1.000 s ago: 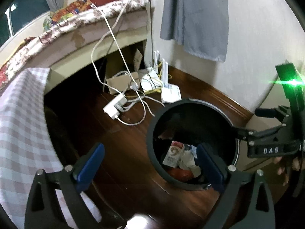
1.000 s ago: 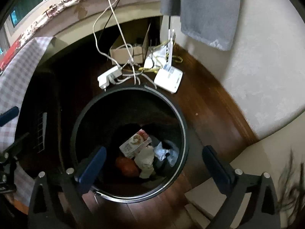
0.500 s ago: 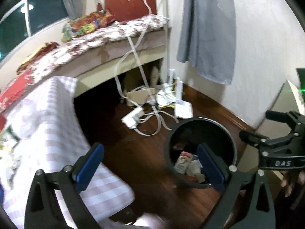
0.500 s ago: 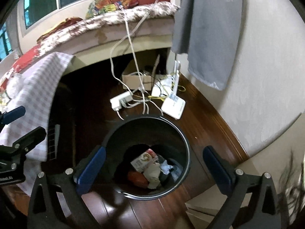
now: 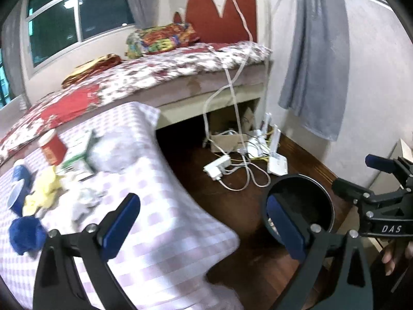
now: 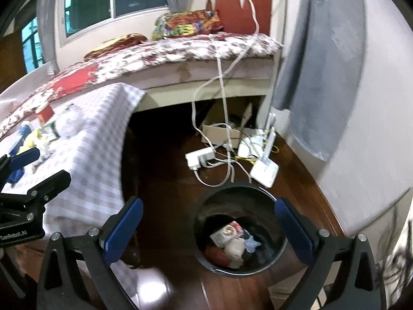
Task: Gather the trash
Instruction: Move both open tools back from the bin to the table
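Evidently a fetching step is in hand; both the left gripper [image 5: 202,223] and the right gripper [image 6: 209,226] are held wide apart and empty; scraps lie in the black bin [image 6: 280,248]; more litter [image 5: 44,192] is left on the checked cloth [image 5: 165,222]; a reach there is called for.

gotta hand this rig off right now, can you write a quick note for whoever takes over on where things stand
Left tongs: open, empty, held above the checkered tablecloth's edge.
Right tongs: open, empty, above the floor beside the black bin.
Bin: on the wooden floor by the wall, already holding a printed packet, crumpled paper and something red.
Left on the tablecloth: red cup, green-and-white carton, clear crumpled plastic, yellow wad, white crumpled paper, blue wad, blue cup.
The cables and router beyond the bin do not look like trash.
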The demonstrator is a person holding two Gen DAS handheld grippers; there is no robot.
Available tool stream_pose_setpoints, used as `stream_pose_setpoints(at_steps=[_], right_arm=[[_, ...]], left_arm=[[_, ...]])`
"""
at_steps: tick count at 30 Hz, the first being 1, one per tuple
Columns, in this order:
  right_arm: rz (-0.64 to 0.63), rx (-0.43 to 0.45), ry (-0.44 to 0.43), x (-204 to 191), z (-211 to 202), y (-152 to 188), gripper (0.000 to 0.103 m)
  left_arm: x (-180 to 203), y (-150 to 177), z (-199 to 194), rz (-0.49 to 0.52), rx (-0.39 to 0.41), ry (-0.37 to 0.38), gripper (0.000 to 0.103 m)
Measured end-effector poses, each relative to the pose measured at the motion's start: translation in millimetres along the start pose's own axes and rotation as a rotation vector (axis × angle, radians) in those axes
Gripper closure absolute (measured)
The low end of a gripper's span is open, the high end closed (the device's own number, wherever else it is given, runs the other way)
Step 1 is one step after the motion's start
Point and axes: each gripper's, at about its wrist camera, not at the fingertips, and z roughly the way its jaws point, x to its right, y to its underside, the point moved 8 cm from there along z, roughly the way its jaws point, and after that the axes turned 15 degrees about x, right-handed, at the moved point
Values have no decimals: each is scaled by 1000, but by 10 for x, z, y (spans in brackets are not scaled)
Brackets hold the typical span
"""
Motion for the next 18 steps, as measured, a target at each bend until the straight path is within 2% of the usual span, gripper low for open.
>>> stream_pose_setpoints(at_steps=[3,7,12,18], right_arm=[[-18,6,-37,-257,5,-47,0],[-48,10,-94,-653,38,-98,0],[-81,10,-176,-1222,100,-176,0],[-104,8,-267,-1937,184,-266,0]], left_arm=[[-248,9,-127,-26,10,-34,4],[-681,50,-313,-64,30,-115,4],[-1287,153,-521,-120,39,-234,4],[-2031,437,-784,-210,25,-385,4]])
